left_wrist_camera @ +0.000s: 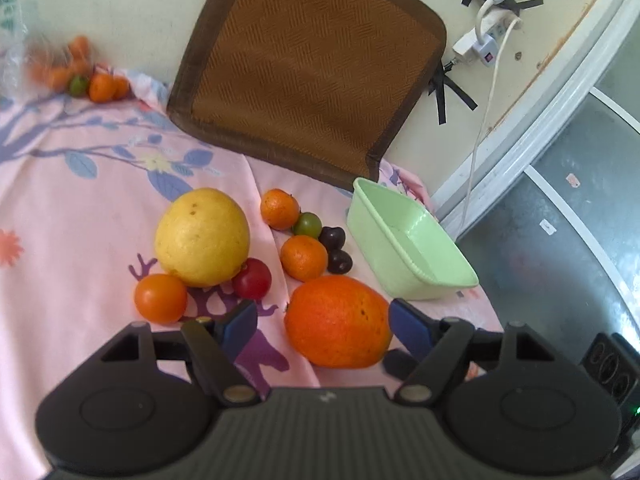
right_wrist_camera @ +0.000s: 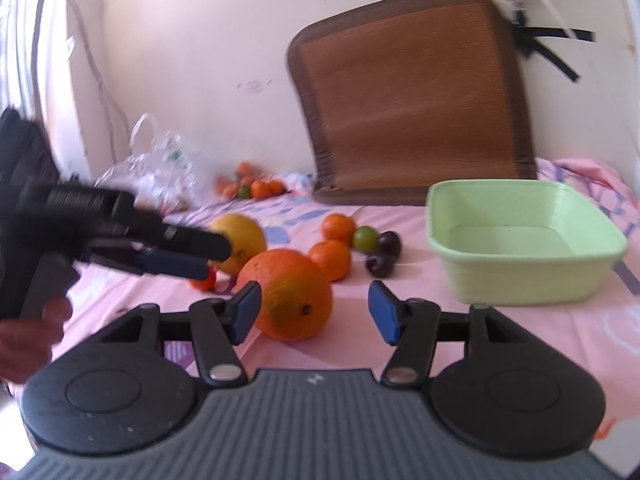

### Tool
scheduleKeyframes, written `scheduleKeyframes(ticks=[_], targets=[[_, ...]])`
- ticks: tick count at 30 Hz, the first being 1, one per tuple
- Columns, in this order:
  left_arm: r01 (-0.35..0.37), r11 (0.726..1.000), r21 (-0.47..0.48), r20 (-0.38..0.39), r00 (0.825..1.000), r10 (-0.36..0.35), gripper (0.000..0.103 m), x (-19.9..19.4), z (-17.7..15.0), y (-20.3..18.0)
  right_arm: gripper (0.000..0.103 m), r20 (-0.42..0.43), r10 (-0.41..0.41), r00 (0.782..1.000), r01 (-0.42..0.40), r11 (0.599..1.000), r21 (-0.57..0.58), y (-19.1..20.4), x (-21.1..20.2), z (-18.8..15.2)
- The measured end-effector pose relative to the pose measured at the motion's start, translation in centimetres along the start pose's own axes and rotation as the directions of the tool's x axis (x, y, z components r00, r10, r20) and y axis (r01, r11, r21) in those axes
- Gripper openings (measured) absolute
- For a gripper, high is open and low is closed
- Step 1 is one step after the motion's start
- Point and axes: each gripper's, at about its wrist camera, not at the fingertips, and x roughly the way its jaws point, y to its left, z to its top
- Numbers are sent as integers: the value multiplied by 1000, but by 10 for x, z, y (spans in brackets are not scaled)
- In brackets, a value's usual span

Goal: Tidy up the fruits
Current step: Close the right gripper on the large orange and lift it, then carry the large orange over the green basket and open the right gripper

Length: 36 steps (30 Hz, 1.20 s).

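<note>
I am only just getting started: the pale green bin (right_wrist_camera: 524, 240) is sitting empty near the edge of the bed (left_wrist_camera: 80, 200), and every fruit is still lying loose on the pink flowered sheet beside it. Nothing is sorted yet, so by my reckoning the whole job is still waiting.

My left gripper (left_wrist_camera: 324, 326) is hanging released, its blue fingers (left_wrist_camera: 240, 326) standing apart with the large orange (left_wrist_camera: 338, 322) between them, the pads seemingly not pressing on it. My right gripper (right_wrist_camera: 316, 312) is likewise released, holding nothing, facing the same orange from the other side.

The orange is looking pebbly and slightly oblong. Behind it the yellow grapefruit (left_wrist_camera: 202, 236) is sitting round and matte with a few dark specks, touching a glossy red tomato-like fruit (left_wrist_camera: 252, 278). Small dimpled tangerines (left_wrist_camera: 304, 258), one smooth green fruit (left_wrist_camera: 307, 224) and two shiny dark plums (left_wrist_camera: 340, 261) are clustering just beside the bin, whose plastic walls are ribbed and rolled at the rim. More tangerines are spilling from a crinkled clear bag (right_wrist_camera: 156, 168) by the wall.
</note>
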Motion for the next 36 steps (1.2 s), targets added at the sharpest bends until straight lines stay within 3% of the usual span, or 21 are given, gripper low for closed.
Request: scheduleKeyframes(ticks=[5, 8, 11, 13, 17, 20, 24, 28, 36], targets=[[-5, 1000, 31, -53, 999, 7, 75, 27, -1, -8, 75, -52, 10, 999, -12, 999, -35, 2, 26, 1], [27, 999, -20, -71, 997, -29, 75, 37, 1, -4, 71, -81, 36, 996, -39, 999, -38, 3, 38, 1], [9, 1000, 23, -53, 999, -8, 74, 34, 0, -19, 66, -63, 11, 998, -14, 999, -46, 4, 35, -1], [21, 997, 70, -33, 999, -18, 74, 30, 6, -37, 65, -7, 6, 1000, -7, 999, -40, 1, 22, -1], [63, 985, 161, -13, 998, -62, 75, 45, 30, -79, 65, 128, -89, 988, 99, 992, -76, -10, -4, 10], [104, 973, 207, -30, 995, -100, 75, 78, 45, -108, 65, 167, -169, 971, 176, 984, -31, -38, -14, 19], [141, 969, 202, -77, 989, -127, 75, 130, 50, -127, 65, 131, -260, 957, 257, 965, 45, -81, -16, 24], [126, 975, 183, -115, 988, -106, 74, 164, 43, -131, 66, 65, -336, 940, 334, 942, 36, -102, -4, 22], [81, 975, 207, -109, 992, -59, 74, 176, 41, -135, 68, 81, -369, 926, 368, 929, 32, -96, 9, 20]])
